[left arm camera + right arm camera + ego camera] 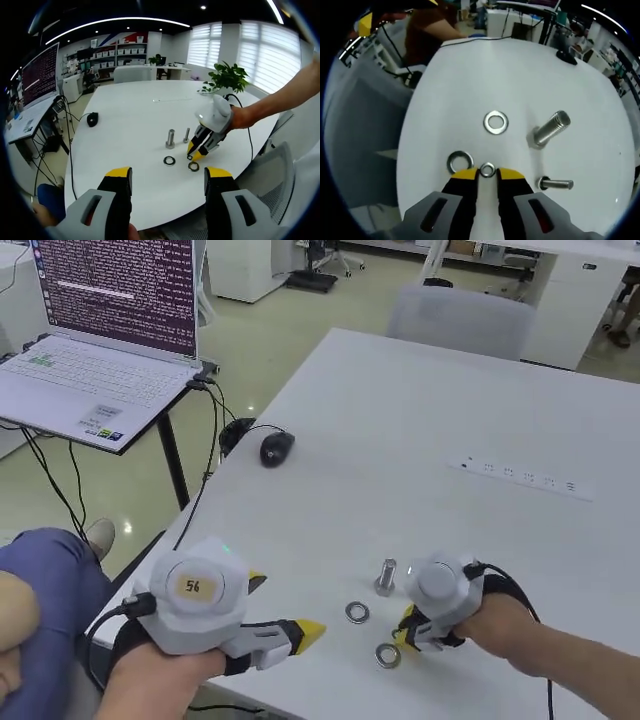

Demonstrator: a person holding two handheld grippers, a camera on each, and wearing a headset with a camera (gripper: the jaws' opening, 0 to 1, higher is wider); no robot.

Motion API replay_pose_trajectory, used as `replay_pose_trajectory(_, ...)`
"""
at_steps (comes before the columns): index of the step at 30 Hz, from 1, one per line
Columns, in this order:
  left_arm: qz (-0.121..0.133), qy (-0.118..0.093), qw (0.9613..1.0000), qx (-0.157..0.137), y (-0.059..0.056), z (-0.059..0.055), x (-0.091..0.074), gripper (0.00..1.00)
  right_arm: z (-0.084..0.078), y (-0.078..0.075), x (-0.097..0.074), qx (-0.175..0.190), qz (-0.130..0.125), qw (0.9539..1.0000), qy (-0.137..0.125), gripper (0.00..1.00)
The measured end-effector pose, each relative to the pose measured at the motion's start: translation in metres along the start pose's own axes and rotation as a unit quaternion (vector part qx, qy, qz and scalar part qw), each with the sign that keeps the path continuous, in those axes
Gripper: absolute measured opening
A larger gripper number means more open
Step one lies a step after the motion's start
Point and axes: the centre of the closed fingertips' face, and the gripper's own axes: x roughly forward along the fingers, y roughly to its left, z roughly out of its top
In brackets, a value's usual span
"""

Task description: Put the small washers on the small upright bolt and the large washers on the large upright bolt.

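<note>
A large upright bolt [550, 128] and a small upright bolt [555, 184] stand on the white table [485, 75]. Two large washers [496, 122] [460, 161] lie flat near them. My right gripper [487, 175] points down at the table, its yellow tips closed narrowly on a small washer [487, 170]. In the head view the right gripper [405, 632] sits beside the large bolt [386, 577], with washers [357, 613] [388, 655] close by. My left gripper [169, 175] hangs open and holds nothing near the table's front edge, facing the bolts [170, 138] [186, 135]. In the head view the left gripper [282, 608] is at the lower left.
A black mouse [276, 447] and its cable lie on the far left of the table. A white power strip [520, 478] lies at the back right. A laptop [100, 350] stands on a side stand to the left, and a grey chair [458, 318] is behind the table.
</note>
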Motion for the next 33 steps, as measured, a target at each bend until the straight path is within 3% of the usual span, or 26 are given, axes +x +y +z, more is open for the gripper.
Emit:
replay_pose_trajectory(13,-0.003,0.000,1.0000,0.000,-0.004,0.000,0.002,0.58,0.000,0.001,0.000,-0.011,-0.002,0.9999,0.007,0.14)
replay_pose_trajectory(23,0.004,-0.001,1.0000,-0.005,0.001,-0.001,-0.002,0.58,-0.002,0.001,-0.001,0.025,-0.014,0.9996,-0.001,0.14)
replay_pose_trajectory(33,0.004,0.000,1.0000,-0.007,0.002,-0.003,-0.001,0.57,-0.012,-0.002,-0.015,0.083,-0.033,0.9955,-0.031,0.13)
